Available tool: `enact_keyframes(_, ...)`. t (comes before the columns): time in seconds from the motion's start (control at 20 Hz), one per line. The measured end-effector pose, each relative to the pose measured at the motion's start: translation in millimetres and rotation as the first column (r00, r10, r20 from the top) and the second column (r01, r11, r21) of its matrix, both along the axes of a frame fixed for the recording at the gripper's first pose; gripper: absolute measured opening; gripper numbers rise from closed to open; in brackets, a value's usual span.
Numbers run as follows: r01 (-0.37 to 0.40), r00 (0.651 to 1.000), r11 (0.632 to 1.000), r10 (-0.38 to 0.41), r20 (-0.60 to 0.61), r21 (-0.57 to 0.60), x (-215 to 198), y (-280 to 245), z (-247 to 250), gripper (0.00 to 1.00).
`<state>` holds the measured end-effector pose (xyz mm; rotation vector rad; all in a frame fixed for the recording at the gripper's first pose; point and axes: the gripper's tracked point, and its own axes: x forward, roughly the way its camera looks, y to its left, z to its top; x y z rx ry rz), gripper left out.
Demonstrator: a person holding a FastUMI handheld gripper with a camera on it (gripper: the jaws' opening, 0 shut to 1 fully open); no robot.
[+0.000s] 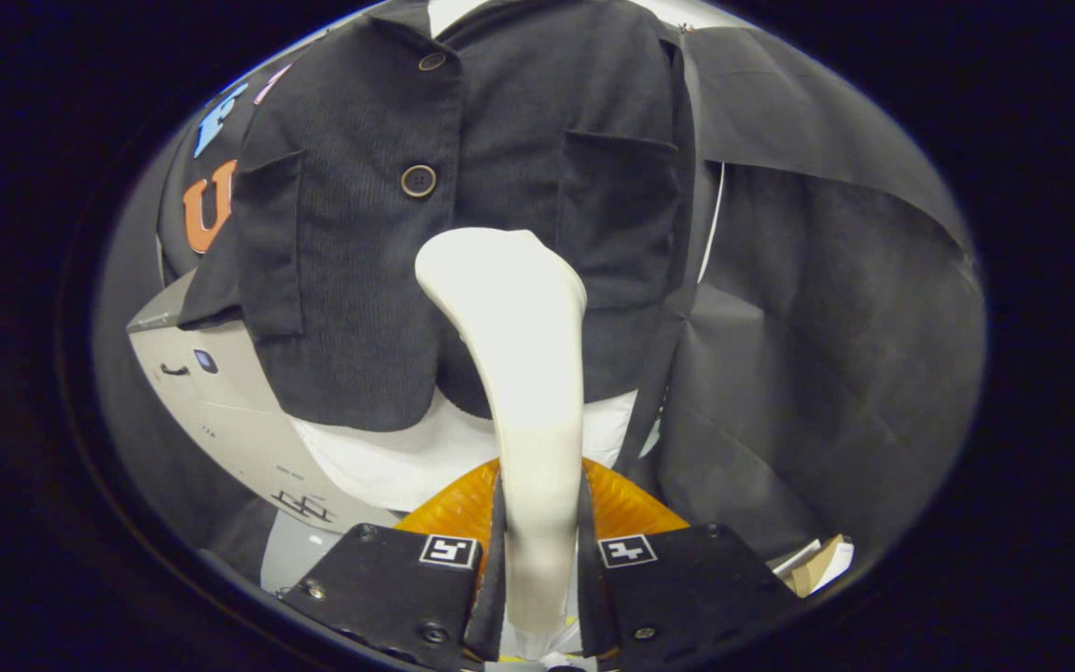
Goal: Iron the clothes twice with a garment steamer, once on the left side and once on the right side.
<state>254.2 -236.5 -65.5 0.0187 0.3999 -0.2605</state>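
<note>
Cream garment steamer (pixel 519 317) upright, handle clamped between both fingers of the gripper (pixel 538 560), head against the dark buttoned jacket (pixel 463 187), white cloth (pixel 407 462) under the jacket's hem, orange ribbed piece (pixel 449 509) behind the steamer's handle

Your gripper (pixel 537 560) has both fingers closed in tight on the handle of the garment steamer (pixel 523 373), one finger pressing each side, so the handle sits squarely between them. Fingers run parallel and level, pointing straight forward, with the steamer's neck rising from between them and its head well ahead of the tips. Each finger's marker plate faces up toward the camera, the two plates sitting evenly either side of the handle.
</note>
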Motion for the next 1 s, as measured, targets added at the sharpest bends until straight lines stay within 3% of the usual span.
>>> enact_keyframes(0.5, -0.110, 0.993, 0.988, 0.105, 0.053, 0.104, -9.8, 2.3, 6.7, 0.34)
enact_keyframes(1.0, -0.021, 0.992, 0.989, 0.002, 0.126, 0.146, -140.6, 10.0, 28.7, 0.34)
